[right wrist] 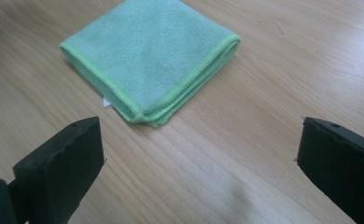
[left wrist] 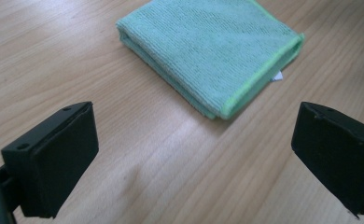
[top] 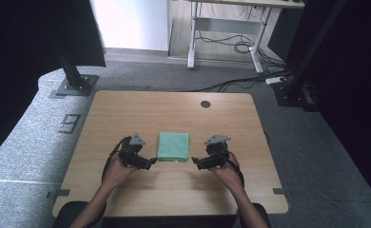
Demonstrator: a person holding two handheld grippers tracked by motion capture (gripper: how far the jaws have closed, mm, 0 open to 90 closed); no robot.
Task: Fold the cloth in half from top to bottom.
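the left gripper [top: 151,162] sits low over the wooden table [top: 126,109], left of centre and toward the near edge, held in the person's left hand [top: 117,172]. its jaws point right, toward the cloth, and in the left gripper view [left wrist: 192,154] they stand spread wide with bare wood between them, pinching nothing. a grey three-cornered plate [top: 137,139] rides on its top.

a folded green microfibre cloth [top: 173,146] lies flat in the middle of the table, a little nearer the near edge than the far one, between the two grippers and touching neither. in the left gripper view the cloth [left wrist: 213,49] lies just ahead of the jaws, its brighter green stitched hem facing right and a small white tag [left wrist: 276,76] peeking from under that edge. in the right gripper view the cloth [right wrist: 147,53] shows a near corner pointing toward the gap between the jaws.

the right gripper [top: 196,163] is right of the cloth, held in the right hand [top: 226,175], jaws pointing left. in its own view [right wrist: 199,163] the jaws are likewise spread wide over bare wood, holding nothing.

near the far edge of the table, right of centre, is a round dark cable hole [top: 205,104].
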